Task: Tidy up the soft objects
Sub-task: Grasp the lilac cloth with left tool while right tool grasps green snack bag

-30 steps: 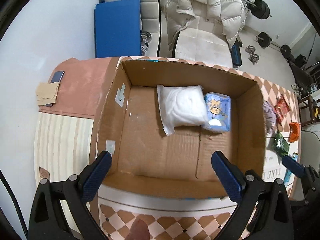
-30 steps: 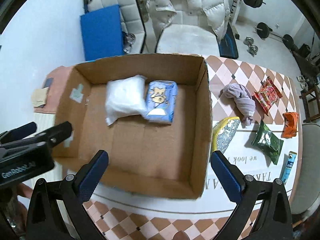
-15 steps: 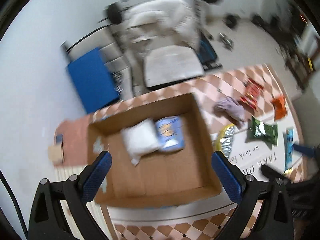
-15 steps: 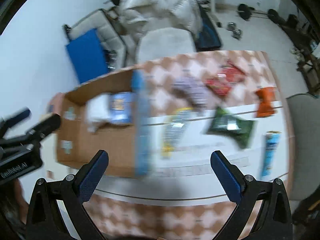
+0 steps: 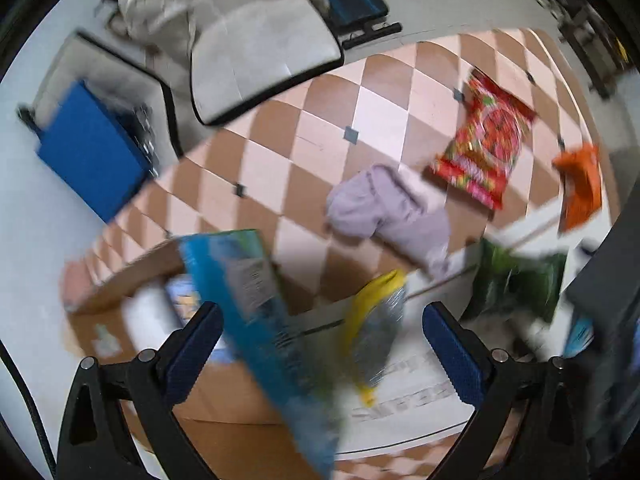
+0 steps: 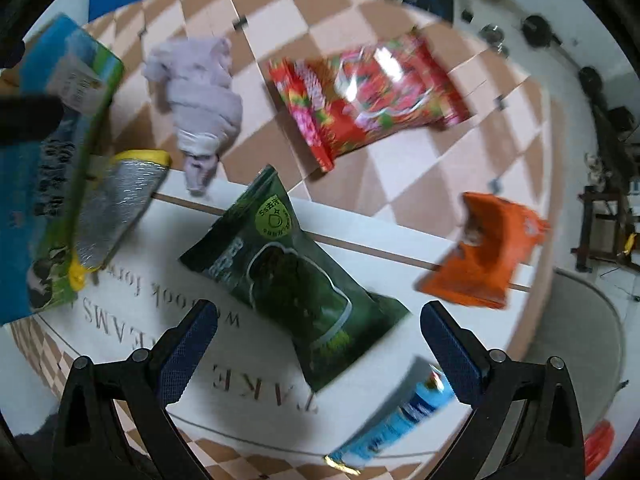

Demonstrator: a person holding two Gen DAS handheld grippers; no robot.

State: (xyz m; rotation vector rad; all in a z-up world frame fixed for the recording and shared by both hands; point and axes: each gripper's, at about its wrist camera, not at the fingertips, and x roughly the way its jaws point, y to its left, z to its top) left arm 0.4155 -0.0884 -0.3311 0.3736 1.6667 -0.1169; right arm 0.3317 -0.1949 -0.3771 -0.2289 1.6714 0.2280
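A cardboard box (image 5: 224,400) with a blue-green printed outer wall (image 5: 260,320) stands at the left; a white soft pack (image 5: 150,316) and a blue pack (image 5: 182,300) lie inside. A lilac rolled cloth (image 5: 392,208) (image 6: 204,96) lies on the checkered table. My left gripper (image 5: 320,344) is open and empty over the box's right wall and a yellow-silver pouch (image 5: 376,332). My right gripper (image 6: 316,344) is open and empty above a green pouch (image 6: 296,264).
A red snack bag (image 6: 368,96), an orange bag (image 6: 488,248) and a light blue packet (image 6: 396,420) lie on the table (image 6: 400,184). The yellow-silver pouch (image 6: 116,204) lies beside the box (image 6: 48,168). A chair with a white jacket (image 5: 256,40) stands behind the table.
Both grippers have swung right, away from over the box toward the loose items on the table. Both stayed open and empty. The views are motion-blurred.
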